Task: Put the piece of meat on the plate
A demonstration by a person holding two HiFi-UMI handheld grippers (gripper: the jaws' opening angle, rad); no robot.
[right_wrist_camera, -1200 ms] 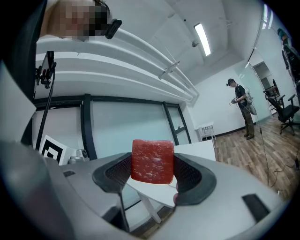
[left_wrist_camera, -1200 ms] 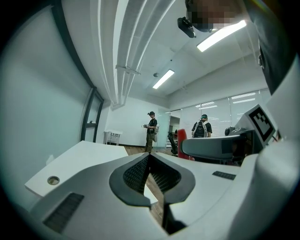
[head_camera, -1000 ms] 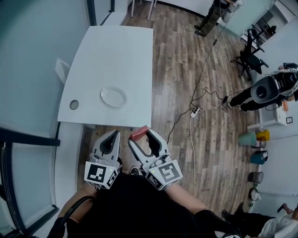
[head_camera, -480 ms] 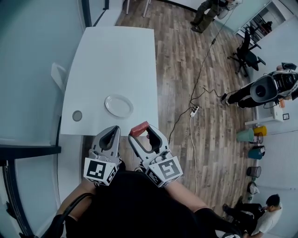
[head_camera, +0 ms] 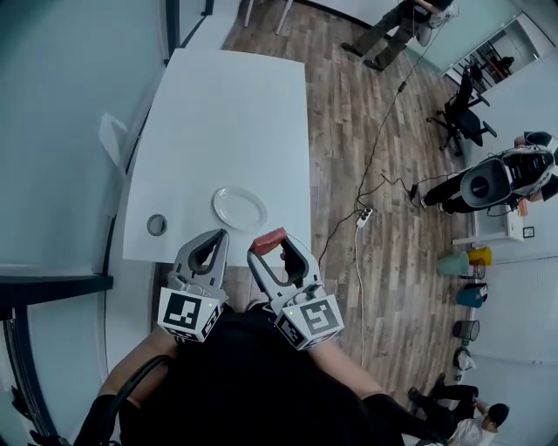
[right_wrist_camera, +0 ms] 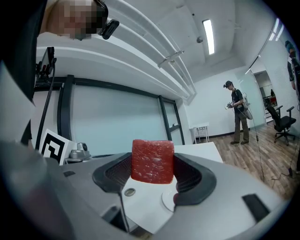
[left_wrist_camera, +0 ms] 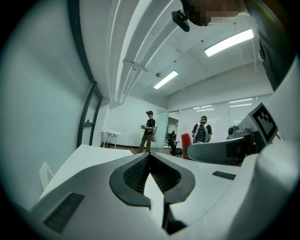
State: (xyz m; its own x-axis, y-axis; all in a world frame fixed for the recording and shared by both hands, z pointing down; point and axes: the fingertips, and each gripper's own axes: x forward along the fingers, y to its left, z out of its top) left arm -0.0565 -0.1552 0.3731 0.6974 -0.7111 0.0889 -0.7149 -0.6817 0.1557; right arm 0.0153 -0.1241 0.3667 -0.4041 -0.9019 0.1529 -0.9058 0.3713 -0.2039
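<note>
A red block of meat (head_camera: 268, 241) (right_wrist_camera: 152, 161) is clamped between the tips of my right gripper (head_camera: 270, 248) (right_wrist_camera: 153, 164), held in the air just off the near edge of the white table (head_camera: 227, 113). The empty white plate (head_camera: 240, 208) (right_wrist_camera: 168, 200) lies near that edge, a little ahead and left of the meat. My left gripper (head_camera: 209, 248) (left_wrist_camera: 149, 157) hangs beside the right one, shut with nothing in it, its tips over the table's near edge.
A round grommet (head_camera: 157, 225) sits in the table's near-left corner. Wood floor with a cable and power strip (head_camera: 364, 212) lies to the right. People stand across the room (head_camera: 397, 26), and bins (head_camera: 462, 263) line the right wall.
The view has drawn closer to the table: the plate and table edge sit nearer my grippers. Both grippers keep their pose, the meat still held.
</note>
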